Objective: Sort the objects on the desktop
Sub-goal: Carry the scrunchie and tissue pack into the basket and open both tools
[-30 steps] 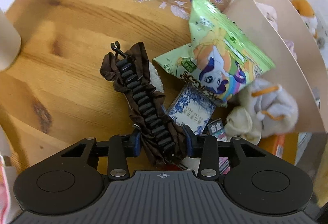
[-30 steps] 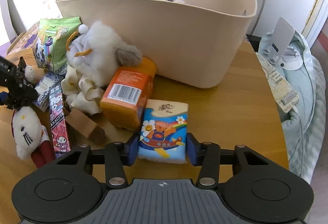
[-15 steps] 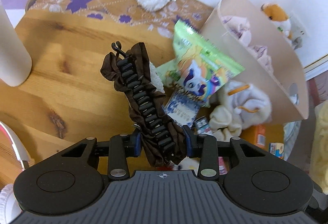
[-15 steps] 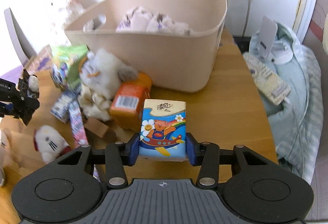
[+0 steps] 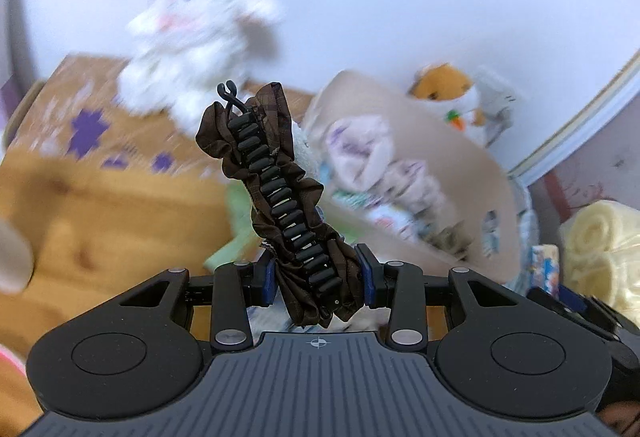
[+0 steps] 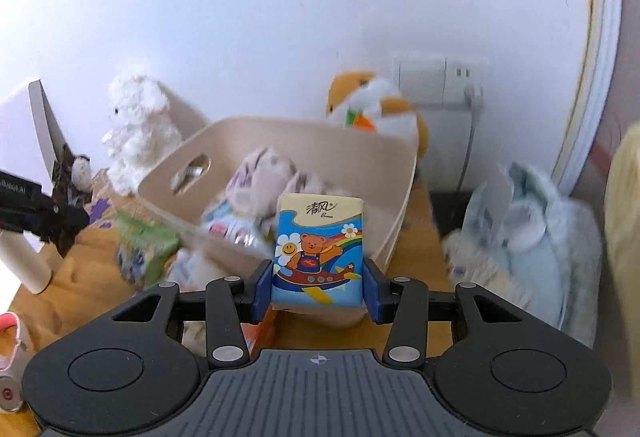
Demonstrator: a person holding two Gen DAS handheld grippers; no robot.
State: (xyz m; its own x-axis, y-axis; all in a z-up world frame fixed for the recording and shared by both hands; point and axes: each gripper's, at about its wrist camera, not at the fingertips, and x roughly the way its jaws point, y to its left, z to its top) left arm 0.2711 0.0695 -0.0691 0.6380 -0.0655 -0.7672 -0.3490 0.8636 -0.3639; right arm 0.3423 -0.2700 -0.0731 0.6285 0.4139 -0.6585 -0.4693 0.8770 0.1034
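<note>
My left gripper point(image 5: 318, 277) is shut on a brown ruffled hair clip point(image 5: 276, 197) with black teeth, held upright in the air above the wooden table point(image 5: 100, 205). My right gripper point(image 6: 318, 287) is shut on a tissue pack point(image 6: 318, 249) printed with a bear in a plane, held in the air in front of the beige basket point(image 6: 392, 173). The basket also shows in the left wrist view point(image 5: 460, 173), to the right of the clip, with soft items inside. The left gripper and clip appear at the left edge of the right wrist view point(image 6: 60, 193).
A white plush lamb point(image 6: 136, 125) and an orange plush point(image 6: 372, 109) stand behind the basket. A green snack bag point(image 6: 142, 249) and an orange box point(image 6: 260, 329) lie on the table. A light blue cloth bundle point(image 6: 532, 237) lies right. A white cylinder point(image 6: 24, 257) stands left.
Both grippers have risen and tilted up with their objects. The table items have dropped low in both views and the basket's inside now shows.
</note>
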